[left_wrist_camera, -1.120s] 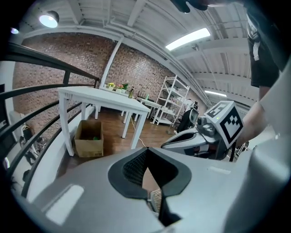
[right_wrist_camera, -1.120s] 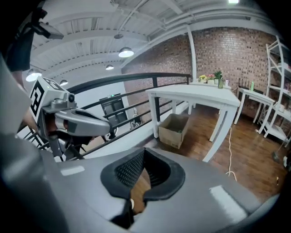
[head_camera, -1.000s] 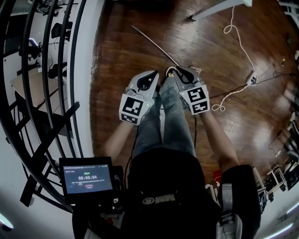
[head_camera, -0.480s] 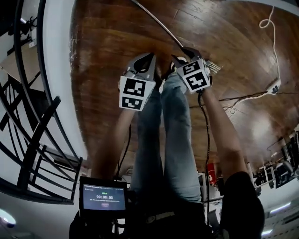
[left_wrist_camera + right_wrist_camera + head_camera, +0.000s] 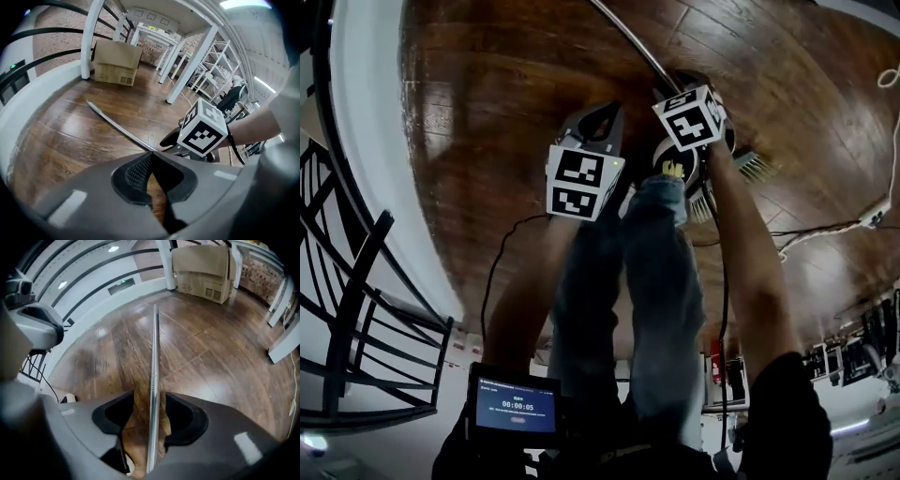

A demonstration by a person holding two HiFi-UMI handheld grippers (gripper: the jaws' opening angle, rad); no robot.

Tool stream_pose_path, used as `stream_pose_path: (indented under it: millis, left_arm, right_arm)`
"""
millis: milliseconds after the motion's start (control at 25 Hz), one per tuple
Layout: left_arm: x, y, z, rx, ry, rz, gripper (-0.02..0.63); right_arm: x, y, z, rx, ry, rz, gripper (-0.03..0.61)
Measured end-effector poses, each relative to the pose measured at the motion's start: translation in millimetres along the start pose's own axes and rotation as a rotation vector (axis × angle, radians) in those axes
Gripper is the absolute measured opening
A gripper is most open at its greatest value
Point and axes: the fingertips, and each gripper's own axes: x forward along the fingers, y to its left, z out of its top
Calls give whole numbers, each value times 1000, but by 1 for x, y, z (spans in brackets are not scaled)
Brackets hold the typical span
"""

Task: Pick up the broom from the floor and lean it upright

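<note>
The broom lies flat on the wooden floor. Its silver handle (image 5: 633, 42) runs away to the upper left, and its bristles (image 5: 753, 167) show beside my right forearm. My right gripper (image 5: 678, 86) points steeply down over the handle near the broom head. In the right gripper view the handle (image 5: 153, 357) passes between the jaws of that gripper (image 5: 149, 401), which are opening, with a gap on each side of it. My left gripper (image 5: 602, 117) hangs just left of the handle (image 5: 117, 129); its tips (image 5: 150, 157) meet with nothing in them.
The person's jeans-clad legs (image 5: 628, 281) stand between the two arms. A black railing (image 5: 356, 281) and white ledge border the floor on the left. A cardboard box (image 5: 201, 270) and white table legs (image 5: 187, 65) stand beyond the handle's far end. A white cable (image 5: 862, 220) trails at right.
The person has bent lower and both grippers have sunk close to the floor. The right gripper has come down over the broom handle beside the broom head.
</note>
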Motion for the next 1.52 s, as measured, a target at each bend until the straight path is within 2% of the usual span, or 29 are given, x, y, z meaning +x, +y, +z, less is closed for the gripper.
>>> stream_pose_path:
  millis: [120, 200, 240, 280, 400, 480, 680, 880, 1080, 1320, 1520]
  left_arm:
    - [14, 10, -9, -21, 41, 14, 17]
    - [17, 11, -8, -23, 44, 16, 17]
    - [17, 10, -6, -19, 39, 16, 17]
    - [15, 9, -4, -13, 32, 17, 17]
    - [-1, 3, 5, 0, 4, 17, 17]
    - [-27, -6, 21, 5, -18, 6, 17]
    - [-109, -32, 89, -12, -102, -21, 17]
    - [-135, -62, 129, 42, -131, -52, 17]
    - [-176, -105, 190, 125, -187, -90, 17]
    - [-224, -142, 254, 146, -268, -113, 17]
    - [-250, -167, 284, 148, -278, -112, 17]
  right_arm:
    - [37, -2, -9, -36, 56, 6, 232]
    - [41, -12, -15, -69, 69, -54, 159]
    - [39, -16, -17, -71, 65, -80, 150]
    - [36, -19, -19, -64, 60, -100, 87]
    - [17, -20, -20, -23, 46, -144, 77]
    - [-19, -18, -10, -11, 12, -176, 77]
    - [-139, -7, 25, 22, -92, -229, 75]
    - [-192, -6, 40, 37, -182, -246, 75]
    - [-272, -22, 62, 41, -277, -319, 77]
    - [-352, -38, 84, 92, -352, -360, 80]
    - [-398, -46, 91, 151, -410, -374, 80]
